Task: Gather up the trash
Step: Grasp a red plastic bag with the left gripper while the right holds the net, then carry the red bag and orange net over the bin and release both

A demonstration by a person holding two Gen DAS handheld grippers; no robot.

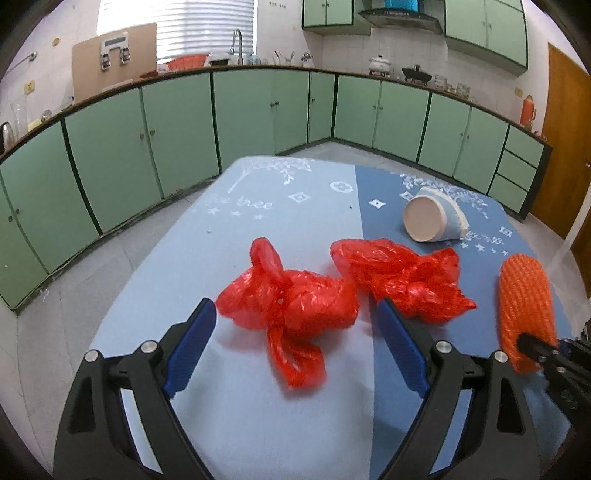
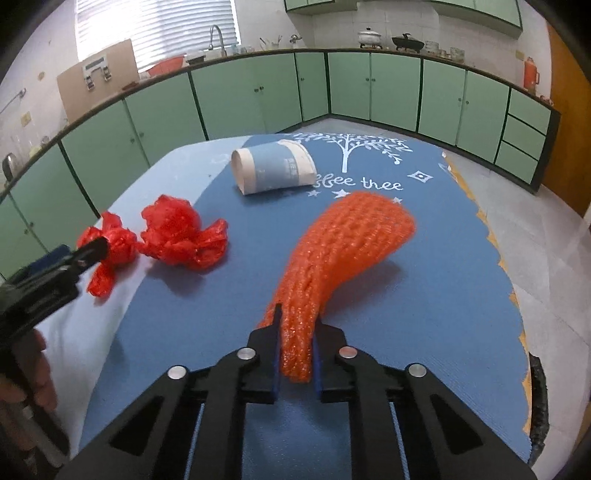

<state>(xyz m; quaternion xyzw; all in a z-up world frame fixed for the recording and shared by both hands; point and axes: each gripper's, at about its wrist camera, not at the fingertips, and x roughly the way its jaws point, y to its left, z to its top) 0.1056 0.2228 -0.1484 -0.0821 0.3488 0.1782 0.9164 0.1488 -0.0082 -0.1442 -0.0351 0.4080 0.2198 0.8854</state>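
The right tongs (image 2: 295,325) are clenched on the near end of an orange foam net (image 2: 347,236), the rest sloping to the counter (image 2: 443,295). The left tongs (image 1: 295,317) stand released around a red bag (image 1: 291,299); a second red bag (image 1: 406,280) and paper cup (image 1: 432,219) lie beyond.

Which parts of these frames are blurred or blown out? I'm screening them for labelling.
Left wrist view: window blinds glare white, cabinets bow from fisheye, nearer red bag slightly smeared. Right wrist view: orange foam net soft at its far end, sharper where the right gripper pinches it.
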